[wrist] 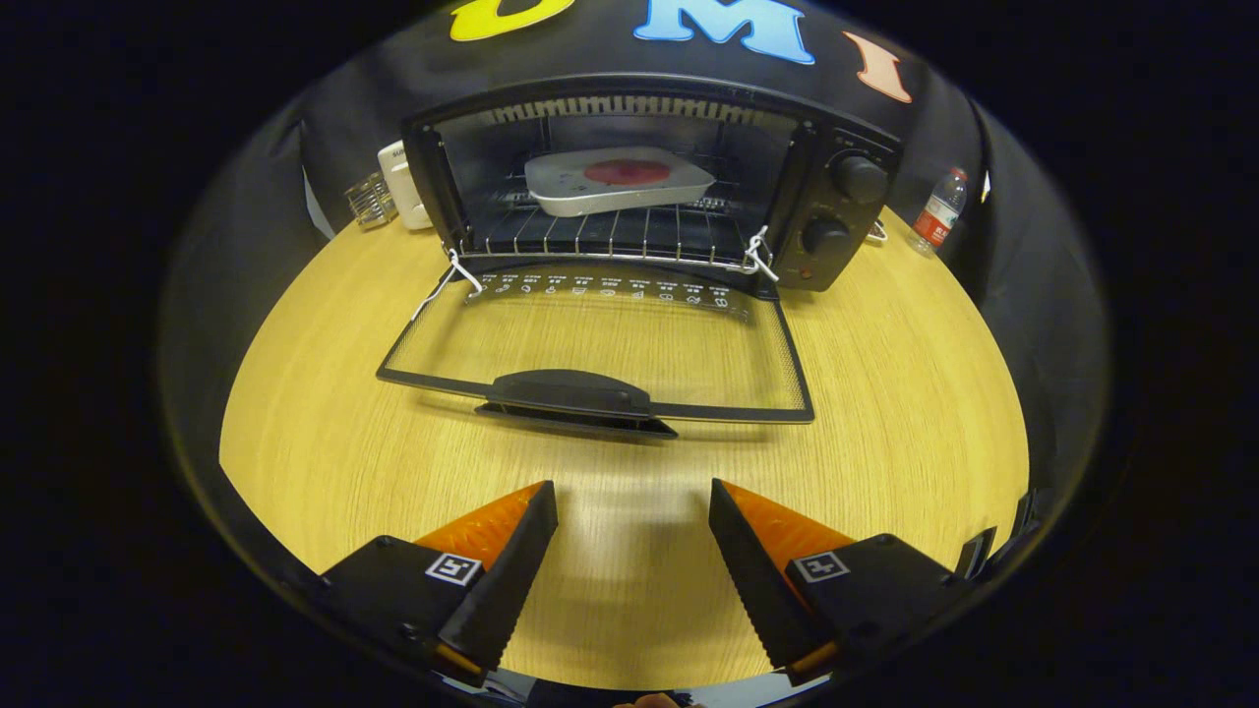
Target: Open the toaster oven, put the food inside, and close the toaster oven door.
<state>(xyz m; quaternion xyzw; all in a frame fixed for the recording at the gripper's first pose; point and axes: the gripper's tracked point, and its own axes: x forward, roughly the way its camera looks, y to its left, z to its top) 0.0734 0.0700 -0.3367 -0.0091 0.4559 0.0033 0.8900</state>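
Observation:
A black toaster oven (846,226) stands at the far side of the wooden table (325,413). Its glass door (610,344) lies folded down flat toward me, the door handle (575,393) nearest the fingers. Inside, on the wire rack (610,234), rests a white tray (615,182) holding a round red piece of food (627,172). My gripper (632,492) is open above the table, a short way in front of the door handle, with nothing between its fingers.
Two knobs (858,179) sit on the oven's right panel. A plastic bottle (939,211) stands to the right of the oven. A white box (403,182) and a small clear holder (371,200) sit to the left of it.

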